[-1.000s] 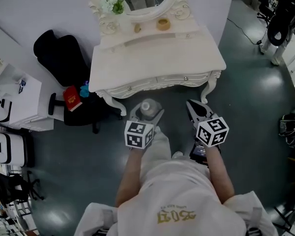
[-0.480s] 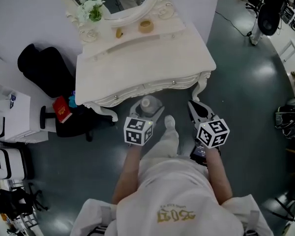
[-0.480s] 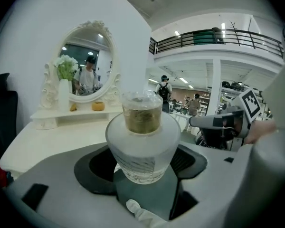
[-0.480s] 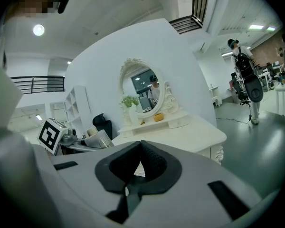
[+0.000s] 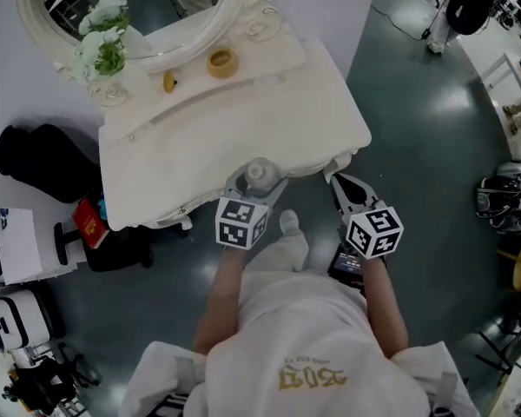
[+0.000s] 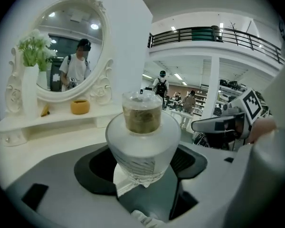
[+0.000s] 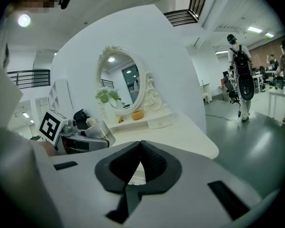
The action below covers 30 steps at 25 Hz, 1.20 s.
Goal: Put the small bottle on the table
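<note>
Currently your left hand-held gripper [image 5: 253, 186] is clamped, jaws set wide, on the bottle [image 6: 142, 144], which stands upright at the near edge of the tabletop [image 5: 234, 120]. Your right hand-held gripper [image 7: 141, 152] has its jaws together on nothing. Treat the bottle as frosted glass: stiff, probably smooth, breakable, and likely heavy for its size. The pads sit low on the broad body, which looks the soundest hold; the narrow clear cap would likely slip or tip.

the small frosted bottle [image 6: 141, 139] stands upright in the left tool [image 5: 253, 184] at the white table's [image 5: 243, 115] edge.
</note>
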Motion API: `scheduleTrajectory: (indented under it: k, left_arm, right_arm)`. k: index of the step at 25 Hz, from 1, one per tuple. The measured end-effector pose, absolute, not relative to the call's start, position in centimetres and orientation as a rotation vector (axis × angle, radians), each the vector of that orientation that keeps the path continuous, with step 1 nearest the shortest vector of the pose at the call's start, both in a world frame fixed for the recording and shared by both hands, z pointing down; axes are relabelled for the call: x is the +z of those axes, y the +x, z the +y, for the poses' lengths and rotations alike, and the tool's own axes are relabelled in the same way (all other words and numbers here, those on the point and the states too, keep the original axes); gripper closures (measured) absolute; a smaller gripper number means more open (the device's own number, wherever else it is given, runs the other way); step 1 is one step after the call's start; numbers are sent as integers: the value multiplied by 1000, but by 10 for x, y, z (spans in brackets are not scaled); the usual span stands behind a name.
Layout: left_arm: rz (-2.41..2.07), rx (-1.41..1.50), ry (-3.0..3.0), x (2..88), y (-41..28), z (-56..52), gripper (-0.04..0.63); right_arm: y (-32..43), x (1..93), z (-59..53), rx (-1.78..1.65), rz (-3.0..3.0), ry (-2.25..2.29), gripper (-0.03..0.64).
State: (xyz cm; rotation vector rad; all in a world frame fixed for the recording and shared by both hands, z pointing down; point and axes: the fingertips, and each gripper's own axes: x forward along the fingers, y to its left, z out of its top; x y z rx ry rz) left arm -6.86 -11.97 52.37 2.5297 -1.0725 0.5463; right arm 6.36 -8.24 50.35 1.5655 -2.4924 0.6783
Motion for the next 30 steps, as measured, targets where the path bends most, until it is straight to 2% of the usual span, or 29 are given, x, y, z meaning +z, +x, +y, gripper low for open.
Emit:
scheduleTrajectory:
  k: [12,30]
  left_arm:
    - [-981,607,2476,564,-42,-224,252]
    - [-835,860,2483,648,-12,-264,252]
  right_arm:
    - [101,538,-176,790,-2346,1609,604]
    - [131,588,-205,926,-2187,1636,603]
